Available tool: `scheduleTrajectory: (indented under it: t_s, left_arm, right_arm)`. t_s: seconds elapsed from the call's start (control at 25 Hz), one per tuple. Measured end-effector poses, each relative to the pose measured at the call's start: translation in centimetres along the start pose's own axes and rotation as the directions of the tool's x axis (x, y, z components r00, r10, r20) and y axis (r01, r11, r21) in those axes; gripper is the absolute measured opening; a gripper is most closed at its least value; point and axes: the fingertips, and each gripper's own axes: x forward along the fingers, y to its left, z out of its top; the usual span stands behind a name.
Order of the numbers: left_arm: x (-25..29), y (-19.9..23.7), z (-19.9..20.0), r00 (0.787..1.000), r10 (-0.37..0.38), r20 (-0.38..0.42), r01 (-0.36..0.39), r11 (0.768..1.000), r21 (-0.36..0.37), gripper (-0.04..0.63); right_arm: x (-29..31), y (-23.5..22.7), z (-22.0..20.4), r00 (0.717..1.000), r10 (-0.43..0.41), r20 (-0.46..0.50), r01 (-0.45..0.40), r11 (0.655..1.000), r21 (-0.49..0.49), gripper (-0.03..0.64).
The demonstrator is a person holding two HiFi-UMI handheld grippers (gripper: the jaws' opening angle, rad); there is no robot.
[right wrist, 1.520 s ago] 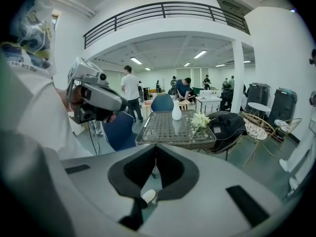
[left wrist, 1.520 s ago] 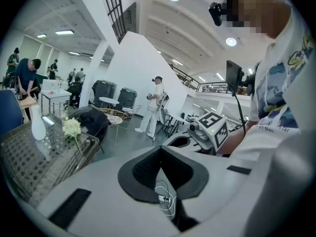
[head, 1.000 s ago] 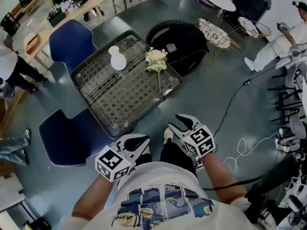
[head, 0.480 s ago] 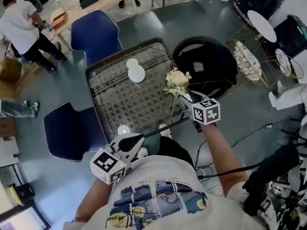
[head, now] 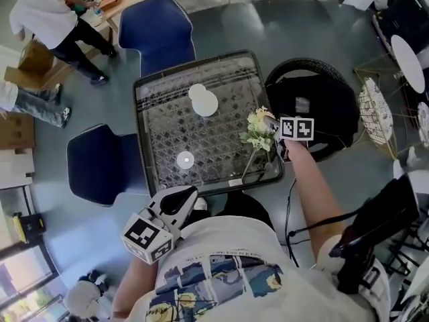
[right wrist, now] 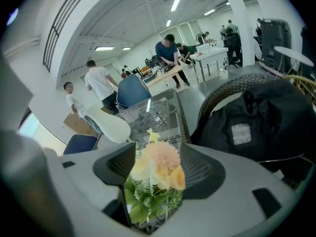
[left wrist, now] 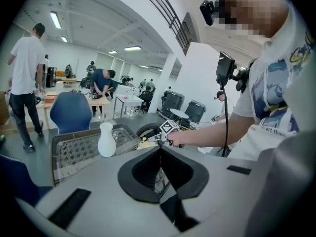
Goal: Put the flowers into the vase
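Note:
A bunch of pale yellow and pink flowers (head: 257, 131) lies on the glass-topped table (head: 142, 146) near its right edge, stem pointing toward me. My right gripper (head: 273, 134) has reached the blooms. In the right gripper view the flowers (right wrist: 155, 174) fill the gap of the right gripper (right wrist: 157, 149); its jaws stand wide and are opening, pads not pressing. The white vase (head: 203, 101) stands upright farther back on the table, also seen as the vase (right wrist: 112, 127) and the vase (left wrist: 105, 139). My left gripper (head: 189, 194) hangs by my body, shut and empty (left wrist: 160, 149).
Two blue chairs (head: 157, 35) (head: 100, 163) stand along the table's far and left sides. A black bag on a round wicker seat (head: 315, 106) sits right of the table. A small white disc (head: 185, 159) shows on the glass. People (head: 50, 12) stand far left.
My right gripper went forward and down from beside my body to the flowers on the table, and its jaws widened. The left gripper shifted slightly near my body.

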Motion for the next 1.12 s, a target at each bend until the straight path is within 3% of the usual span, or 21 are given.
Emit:
scheduleTrajectory:
  t_s: [0.16, 0.28, 0.44, 0.56, 0.72, 0.92, 1.12]
  left_arm:
    - [-0.1, 0.4, -0.5, 0.998, 0.062, -0.01, -0.062, 0.998, -0.029, 0.009]
    - [0.3, 1.1, -1.0, 0.996, 0.091, -0.004, -0.091, 0.995, -0.051, 0.009]
    - [0.3, 1.2, -0.5, 0.995, 0.097, 0.008, -0.097, 0.994, -0.053, 0.009]
    - [-0.1, 1.0, -0.8, 0.996, 0.089, 0.018, -0.088, 0.995, -0.048, 0.009]
    - [-1.4, 0.8, -0.8, 0.996, 0.079, 0.042, -0.077, 0.996, -0.035, 0.009]
    - [-3.4, 0.6, 0.0, 0.993, 0.065, 0.094, -0.065, 0.998, 0.003, 0.009]
    - [-6.5, 0.8, 0.6, 0.986, 0.064, 0.153, -0.066, 0.998, 0.008, 0.009]
  right_arm:
    - [3.6, -1.6, -2.3, 0.994, 0.067, -0.091, -0.053, 0.988, 0.147, 0.262]
    - [4.8, -2.2, -3.0, 0.992, 0.076, -0.098, -0.059, 0.984, 0.17, 0.256]
    - [4.0, -1.6, -1.9, 0.996, 0.063, -0.069, -0.053, 0.99, 0.134, 0.088]
    - [2.2, -0.4, -0.4, 0.999, 0.042, -0.024, -0.041, 0.998, 0.044, 0.064]
    - [-1.6, 3.4, 3.5, 0.997, 0.042, 0.064, -0.031, 0.988, -0.152, 0.058]
    - [-7.8, 9.9, 9.8, 0.979, 0.053, 0.197, 0.026, 0.924, -0.381, 0.055]
    - [-13.9, 18.1, 16.2, 0.933, 0.119, 0.338, 0.083, 0.846, -0.527, 0.054]
